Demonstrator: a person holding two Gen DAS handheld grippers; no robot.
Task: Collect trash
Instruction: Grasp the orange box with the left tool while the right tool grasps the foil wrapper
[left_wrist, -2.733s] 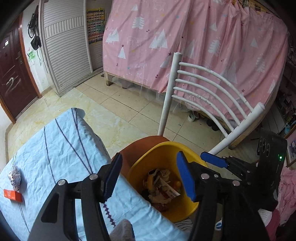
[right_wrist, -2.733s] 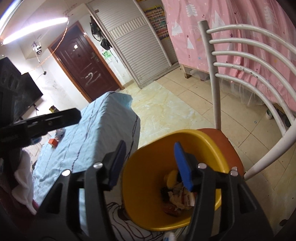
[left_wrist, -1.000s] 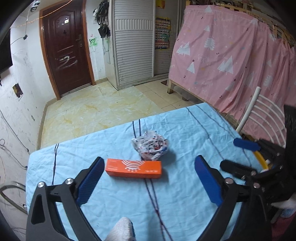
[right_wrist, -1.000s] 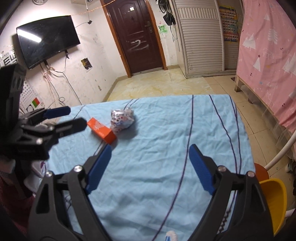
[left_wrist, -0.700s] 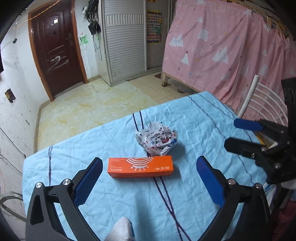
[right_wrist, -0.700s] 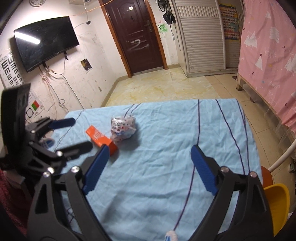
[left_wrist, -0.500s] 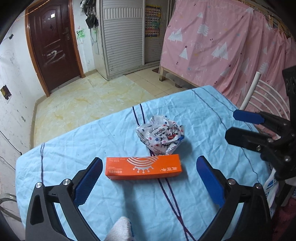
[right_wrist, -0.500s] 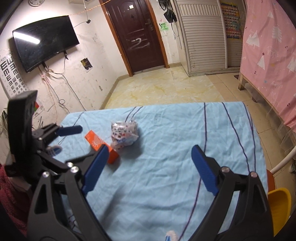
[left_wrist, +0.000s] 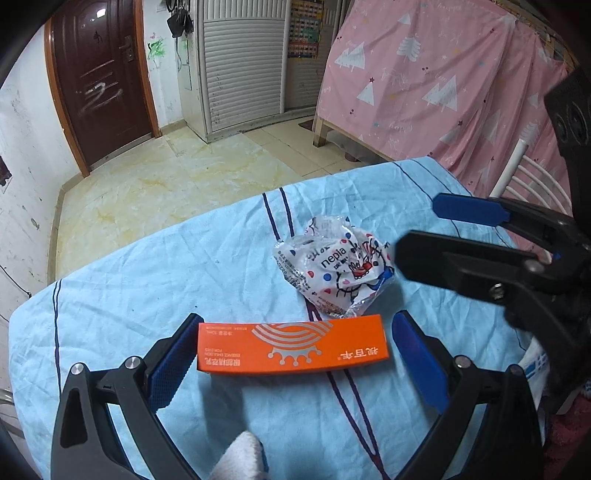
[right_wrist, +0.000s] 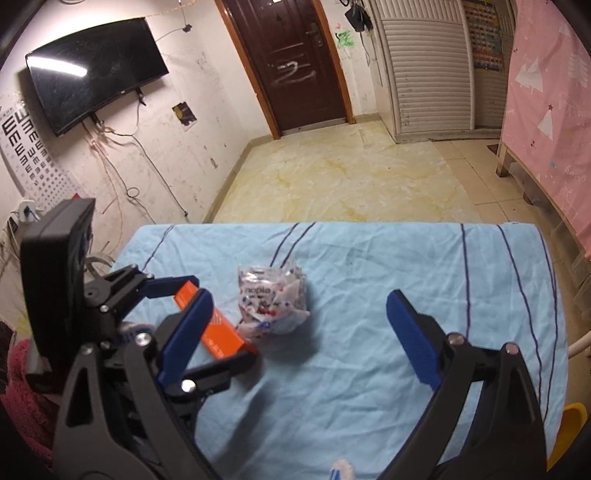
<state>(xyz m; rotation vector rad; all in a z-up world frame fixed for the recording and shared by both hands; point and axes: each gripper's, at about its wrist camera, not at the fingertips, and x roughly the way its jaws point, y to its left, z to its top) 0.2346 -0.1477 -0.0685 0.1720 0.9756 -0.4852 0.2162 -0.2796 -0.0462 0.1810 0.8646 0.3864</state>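
An orange box (left_wrist: 291, 347) lies flat on the blue tablecloth (left_wrist: 155, 280). My left gripper (left_wrist: 295, 363) is open, its blue pads on either side of the box's two ends, not closed on it. A crumpled printed wrapper (left_wrist: 334, 271) lies just beyond the box. My right gripper (right_wrist: 299, 332) is open and empty above the cloth, the wrapper (right_wrist: 273, 299) ahead of it, left of centre. In the right wrist view the left gripper (right_wrist: 207, 325) straddles the orange box (right_wrist: 218, 328). In the left wrist view the right gripper (left_wrist: 436, 229) sits right of the wrapper.
The yellow bin's rim (right_wrist: 569, 435) shows at the table's lower right. A white chair back (left_wrist: 528, 177) and pink curtain (left_wrist: 436, 85) stand to the right. Beyond the far table edge lie a tiled floor (right_wrist: 343, 177) and a brown door (right_wrist: 295, 62).
Both grippers swung from the yellow bin to the table. My left gripper has closed in on the orange box, now between its open pads. My right gripper neared the wrapper.
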